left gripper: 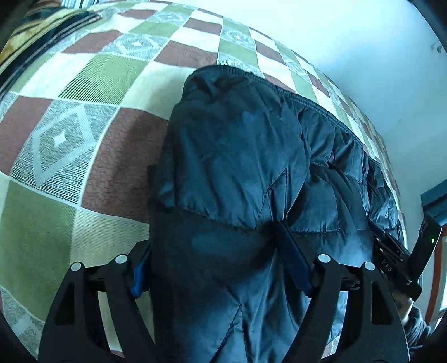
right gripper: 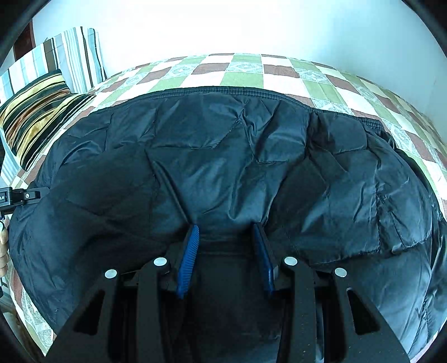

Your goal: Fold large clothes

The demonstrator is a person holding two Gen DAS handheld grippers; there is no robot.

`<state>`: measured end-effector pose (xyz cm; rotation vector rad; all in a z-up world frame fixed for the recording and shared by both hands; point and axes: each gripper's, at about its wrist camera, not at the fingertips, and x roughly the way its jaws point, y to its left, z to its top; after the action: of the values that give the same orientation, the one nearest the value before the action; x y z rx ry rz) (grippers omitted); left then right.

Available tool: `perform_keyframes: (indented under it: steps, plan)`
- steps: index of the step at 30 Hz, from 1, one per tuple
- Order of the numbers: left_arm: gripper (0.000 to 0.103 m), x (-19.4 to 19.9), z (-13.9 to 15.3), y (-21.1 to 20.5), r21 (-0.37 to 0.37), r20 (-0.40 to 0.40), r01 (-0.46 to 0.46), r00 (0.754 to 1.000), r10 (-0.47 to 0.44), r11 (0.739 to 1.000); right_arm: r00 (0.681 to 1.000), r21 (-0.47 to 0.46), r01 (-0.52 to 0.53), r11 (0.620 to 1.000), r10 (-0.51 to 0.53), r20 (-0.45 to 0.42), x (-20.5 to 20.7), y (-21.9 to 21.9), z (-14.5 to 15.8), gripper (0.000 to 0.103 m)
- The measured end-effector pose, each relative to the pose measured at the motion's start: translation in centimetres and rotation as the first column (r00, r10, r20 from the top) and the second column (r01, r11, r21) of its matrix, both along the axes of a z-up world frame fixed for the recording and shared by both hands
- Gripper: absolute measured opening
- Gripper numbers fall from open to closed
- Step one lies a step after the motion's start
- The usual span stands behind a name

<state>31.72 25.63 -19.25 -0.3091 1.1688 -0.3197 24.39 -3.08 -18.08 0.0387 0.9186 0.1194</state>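
While a dark navy quilted puffer jacket (right gripper: pixel 223 156) lies spread across the bed's checked cover of green, brown and cream squares (right gripper: pixel 245 72), both tongs sit at its near edge; the right tongs (right gripper: pixel 226 237) pinch a bunched fold of the jacket between blue ribbed pads (right gripper: pixel 188 257), the fabric gathered tight in the gap; the left tongs (left gripper: pixel 223 265) stand spread wide with a thick roll of the jacket filling the space between the fingers, though whether the pads press on it I cannot tell; a ribbed hem runs along the jacket's far edge; striped cushions (right gripper: pixel 42 111) rest at the far left, against the pale wall (right gripper: pixel 223 25).
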Motion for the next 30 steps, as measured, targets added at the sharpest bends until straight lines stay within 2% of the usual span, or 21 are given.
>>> perform_keyframes:
  steps: [6,11,14,16,21,26,30]
  plan:
    - [0.082,0.9,-1.4,0.5,-0.076,-0.043,0.013,0.999,-0.017,0.997,1.000,-0.003,0.001,1.000,-0.001,0.003,0.0,0.0,0.0,0.040]
    - [0.084,1.4,-1.8,0.8,-0.099,-0.064,0.030,0.997,-0.036,0.995,1.000,-0.006,0.000,1.000,0.000,0.006,-0.1,0.0,0.0,0.040]
    - [0.070,1.2,-1.4,-0.1,-0.059,-0.042,0.059,0.997,-0.062,0.996,1.000,-0.005,0.004,1.000,-0.004,0.009,-0.1,0.1,0.0,0.041]
    - [0.063,1.3,-1.3,-0.3,-0.058,-0.046,0.063,0.997,-0.066,0.996,1.000,-0.006,0.004,1.000,-0.004,0.011,0.0,0.1,-0.1,0.041]
    - [0.036,1.1,-0.7,-1.1,-0.068,-0.035,0.082,0.996,-0.085,0.994,1.000,-0.009,0.004,1.000,-0.004,0.012,-0.1,0.1,-0.1,0.041]
    - [0.022,0.5,0.9,-2.4,-0.021,0.009,0.091,0.996,-0.091,0.996,1.000,-0.019,0.005,1.000,-0.005,0.017,-0.1,0.2,0.0,0.041]
    - [0.019,-0.2,3.2,-3.4,-0.020,0.055,0.103,0.993,-0.102,0.994,1.000,-0.025,0.005,1.000,-0.004,0.020,-0.1,0.2,-0.1,0.041]
